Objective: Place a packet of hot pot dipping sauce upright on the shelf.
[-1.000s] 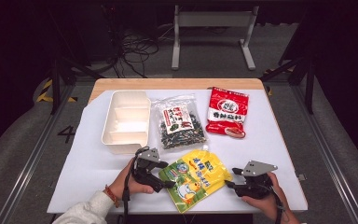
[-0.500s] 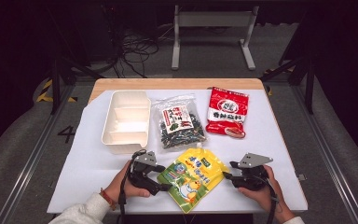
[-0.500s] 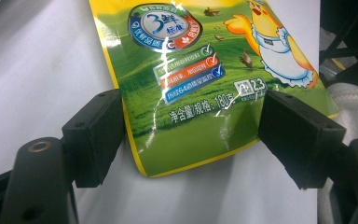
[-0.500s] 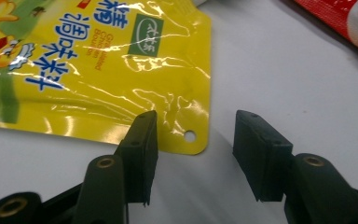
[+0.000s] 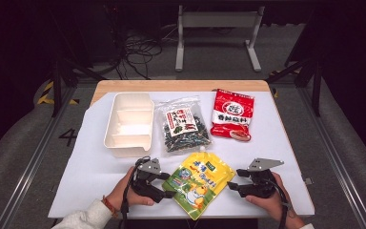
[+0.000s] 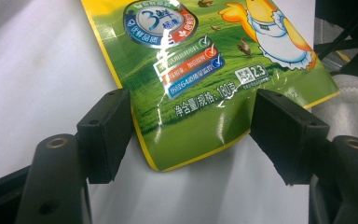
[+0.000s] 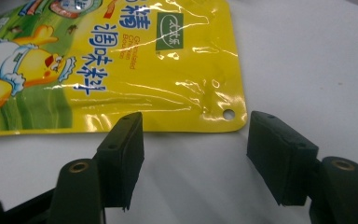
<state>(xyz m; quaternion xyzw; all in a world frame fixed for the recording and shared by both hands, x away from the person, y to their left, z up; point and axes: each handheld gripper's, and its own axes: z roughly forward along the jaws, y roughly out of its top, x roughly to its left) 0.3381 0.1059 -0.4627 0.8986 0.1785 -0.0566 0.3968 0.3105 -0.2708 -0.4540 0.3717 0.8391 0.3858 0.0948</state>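
A yellow and green pouch (image 5: 198, 183) with a cartoon chick lies flat near the table's front edge. My left gripper (image 5: 167, 193) is at its left side. In the left gripper view the pouch's green bottom corner (image 6: 191, 116) lies between the jaws of my left gripper (image 6: 191, 123), which have just been closing but are not pressing on it. My right gripper (image 5: 232, 186) is at the pouch's right side. Its jaws have just been opening, and my right gripper (image 7: 193, 137) stands open with the yellow top edge (image 7: 177, 93) just at the tips.
A white divided tray (image 5: 128, 124) stands at the back left. Beside it lie a clear bag of dark snacks (image 5: 183, 129) and a red packet (image 5: 232, 114). The white table cover (image 5: 86, 167) ends close behind both hands.
The left hand has shifted slightly along the pouch's left side. The right hand has stayed in place. The pouch has not moved.
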